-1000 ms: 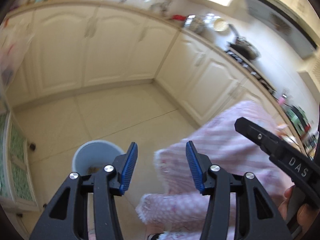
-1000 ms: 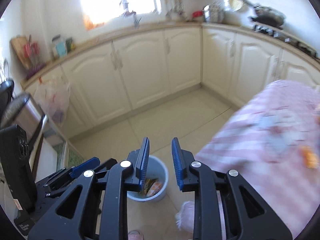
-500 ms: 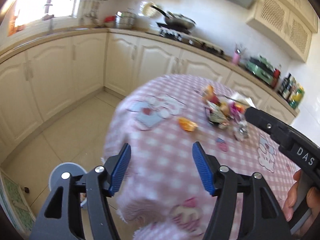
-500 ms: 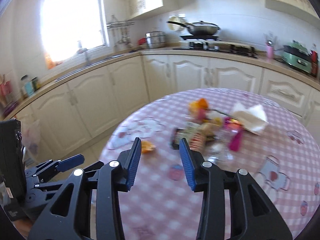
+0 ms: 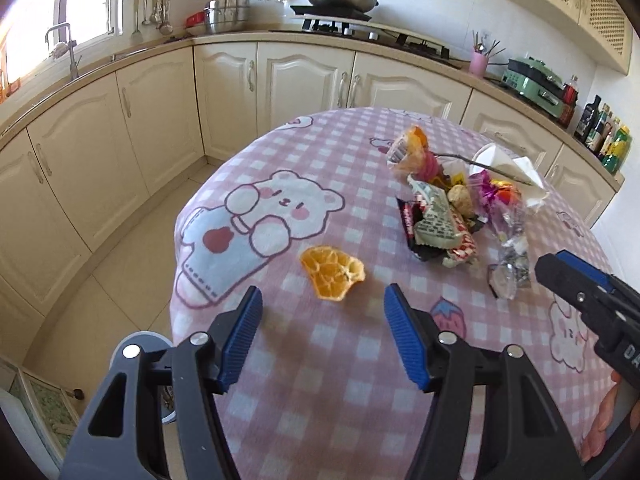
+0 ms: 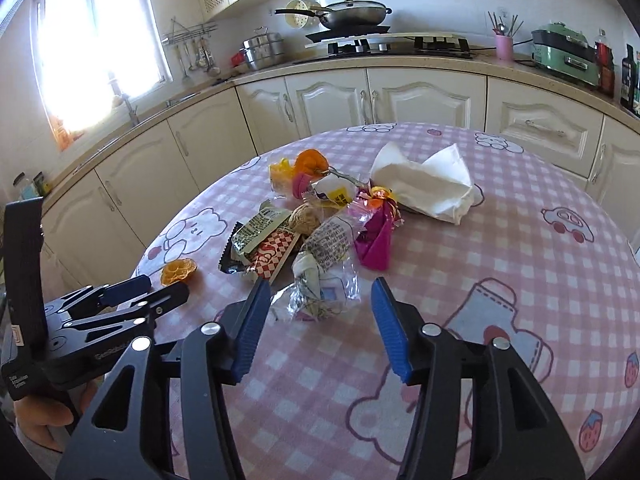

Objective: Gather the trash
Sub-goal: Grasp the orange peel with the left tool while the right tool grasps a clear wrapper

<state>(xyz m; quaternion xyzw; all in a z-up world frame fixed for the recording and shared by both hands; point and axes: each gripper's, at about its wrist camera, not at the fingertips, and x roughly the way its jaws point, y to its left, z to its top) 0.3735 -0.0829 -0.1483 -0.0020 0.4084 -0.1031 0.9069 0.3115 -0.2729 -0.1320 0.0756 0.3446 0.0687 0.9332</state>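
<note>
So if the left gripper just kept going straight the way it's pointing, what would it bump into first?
Probably the orange peel. The left gripper is open and empty, and the peel lies just ahead between its fingers on the tablecloth, though depth is hard to judge.

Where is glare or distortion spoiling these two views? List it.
Right wrist view: the sunlit window blows out white, washing the wall beside it. Left wrist view: fisheye bends the cream cabinet fronts, while the orange peel piece on the pink checked tablecloth stays sharp.

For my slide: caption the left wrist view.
Open left gripper hovers before an orange peel on the pink checked tablecloth.
</note>
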